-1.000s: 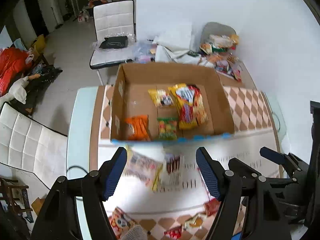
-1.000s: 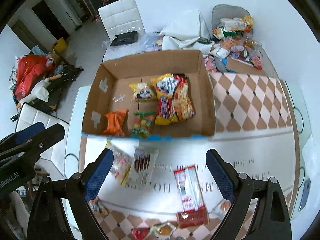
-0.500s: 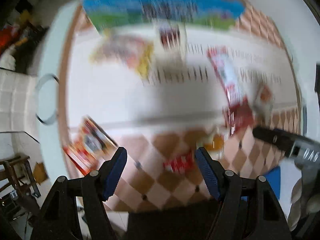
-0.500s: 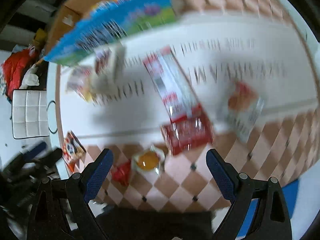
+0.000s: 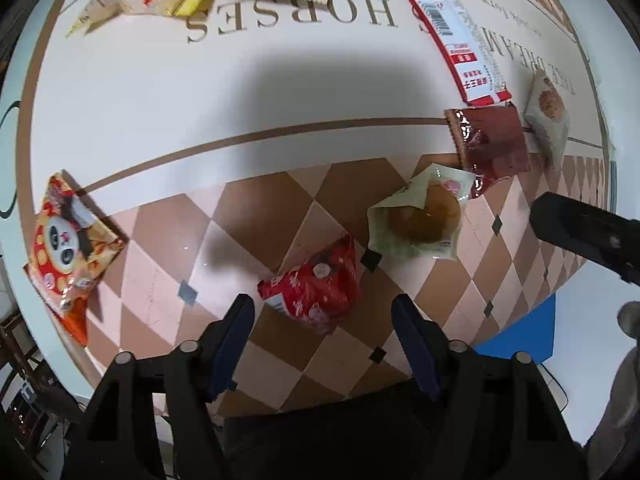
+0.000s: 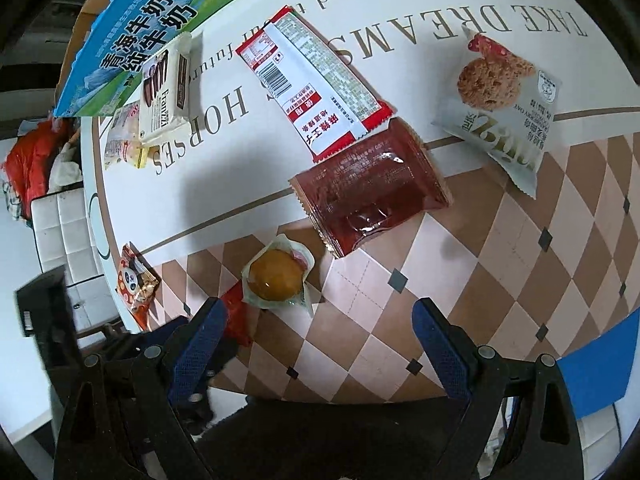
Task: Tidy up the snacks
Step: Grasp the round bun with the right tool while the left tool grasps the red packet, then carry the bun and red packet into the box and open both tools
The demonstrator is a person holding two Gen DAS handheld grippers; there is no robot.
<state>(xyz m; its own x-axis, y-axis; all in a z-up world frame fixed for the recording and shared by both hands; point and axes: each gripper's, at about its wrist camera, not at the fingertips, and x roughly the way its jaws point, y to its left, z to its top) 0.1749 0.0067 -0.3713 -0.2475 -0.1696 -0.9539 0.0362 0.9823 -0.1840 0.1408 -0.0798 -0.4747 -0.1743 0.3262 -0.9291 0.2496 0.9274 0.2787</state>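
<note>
Left hand-held gripper [image 5: 322, 322] points down over crinkled red foil snack packet [image 5: 316, 286] on checkered counter [image 5: 260, 216]; jaws just been closing, packet between, pads not pressing. Right hand-held gripper [image 6: 320, 326] spread wide, empty, near clear-wrapped round golden pastry [image 6: 276, 278].

L tongs [image 5: 322, 322] closing round red snack pkt [image 5: 316, 284], not gripping

Both wrist cams look steeply down, close over the table [image 5: 280, 92] near its checkered edge. Left cam sits further left, red packet [image 5: 316, 280] centred. Right cam centres more on dark red pouch [image 6: 372, 184]. Shared: bun packet [image 5: 420, 216], pouch, long red-white bar [image 6: 312, 80].
</note>
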